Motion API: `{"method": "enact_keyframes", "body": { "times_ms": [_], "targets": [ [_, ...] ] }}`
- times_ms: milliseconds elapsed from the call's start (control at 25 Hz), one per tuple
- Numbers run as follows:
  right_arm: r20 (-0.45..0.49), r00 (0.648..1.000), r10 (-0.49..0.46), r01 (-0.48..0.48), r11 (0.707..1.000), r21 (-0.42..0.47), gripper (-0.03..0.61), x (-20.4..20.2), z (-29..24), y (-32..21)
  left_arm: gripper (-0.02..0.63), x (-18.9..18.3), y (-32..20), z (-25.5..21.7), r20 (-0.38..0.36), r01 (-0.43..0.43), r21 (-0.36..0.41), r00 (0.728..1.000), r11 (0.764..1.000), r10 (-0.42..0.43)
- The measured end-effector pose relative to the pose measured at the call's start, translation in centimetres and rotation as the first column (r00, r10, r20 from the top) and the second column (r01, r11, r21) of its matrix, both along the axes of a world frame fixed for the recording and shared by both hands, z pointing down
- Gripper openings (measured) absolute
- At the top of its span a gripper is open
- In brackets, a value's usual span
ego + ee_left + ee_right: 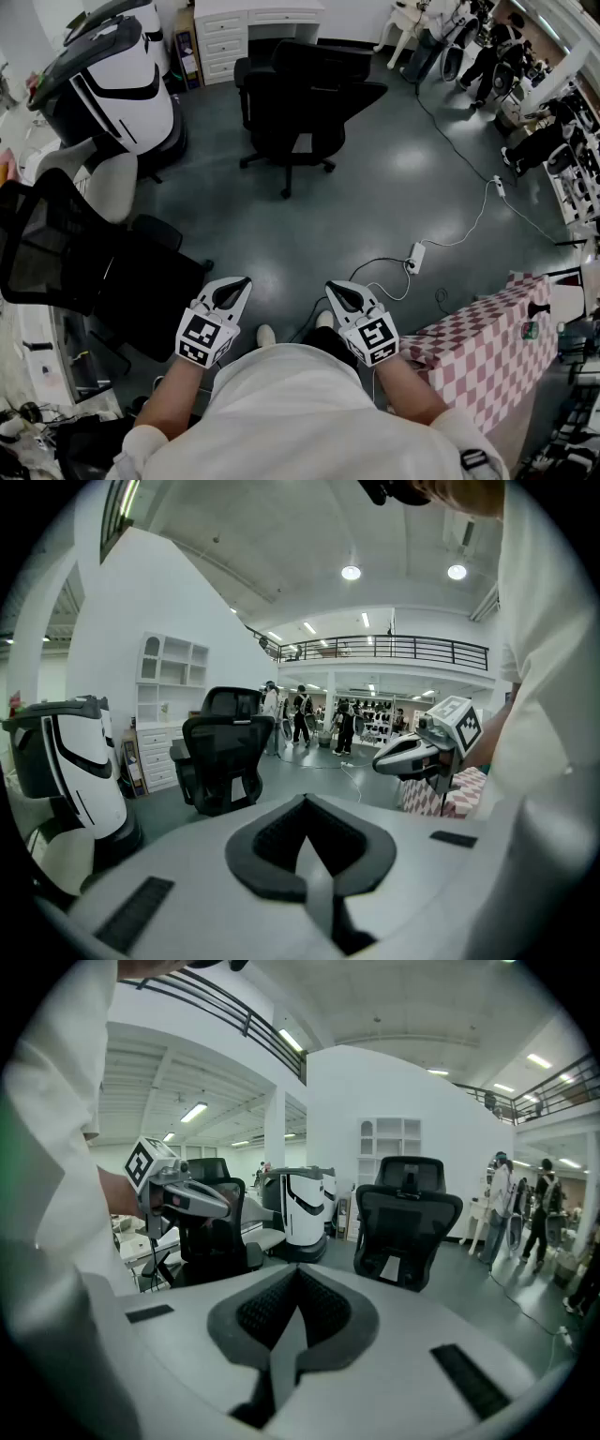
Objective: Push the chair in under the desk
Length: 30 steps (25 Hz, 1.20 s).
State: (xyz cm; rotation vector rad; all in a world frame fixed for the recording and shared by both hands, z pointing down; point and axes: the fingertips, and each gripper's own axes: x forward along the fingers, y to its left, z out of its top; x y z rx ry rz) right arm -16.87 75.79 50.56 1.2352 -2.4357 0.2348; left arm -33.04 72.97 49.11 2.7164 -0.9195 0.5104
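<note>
Nothing of the task is done yet, as far as I can judge. The black office chair (305,89) stands out on the grey floor (309,225) at the far side of the room, just near of the white counter (258,14) and not tucked under it. A second black chair (56,244) sits at the near left. The left hand-held gripper (234,289) and the right hand-held gripper (342,295) hover close to the person's body, well apart from either chair. Both have their jaws closed together and hold nothing. What is left is everything: the approach, the contact and the push.
</note>
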Motion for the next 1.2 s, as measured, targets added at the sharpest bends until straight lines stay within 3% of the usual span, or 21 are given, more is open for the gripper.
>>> {"method": "enact_keyframes", "body": {
  "times_ms": [400,600,680,840,1200],
  "targets": [
    [0.003,1.0,0.027,-0.027,1.0,0.003,0.003,-1.9,-0.6,0.1,-0.005,-1.5,0.3,0.4,-0.023,-0.027,-0.009,0.999,1.0,0.027],
    [0.042,0.999,-0.001,0.0,1.0,0.024,0.005,-2.5,-1.5,-1.1,-0.005,-1.9,-0.9,-0.4,-0.01,-0.007,0.041,1.0,0.999,0.008],
    [0.04,0.999,-0.003,0.002,0.999,0.033,0.029,-2.3,-1.6,-2.1,0.07,-1.7,-1.6,-0.5,0.003,-0.004,0.057,1.0,0.998,0.003],
    [0.033,0.999,0.02,-0.022,0.998,0.059,0.135,-1.1,-1.6,-4.6,0.13,-0.8,-3.7,-0.8,0.007,0.0,0.073,1.0,0.997,-0.001],
    [0.03,0.999,0.016,-0.018,0.998,0.065,0.137,4.3,-2.4,-13.2,0.144,3.1,-12.4,-1.7,0.072,0.008,0.088,0.997,0.996,-0.014]
  ]
}}
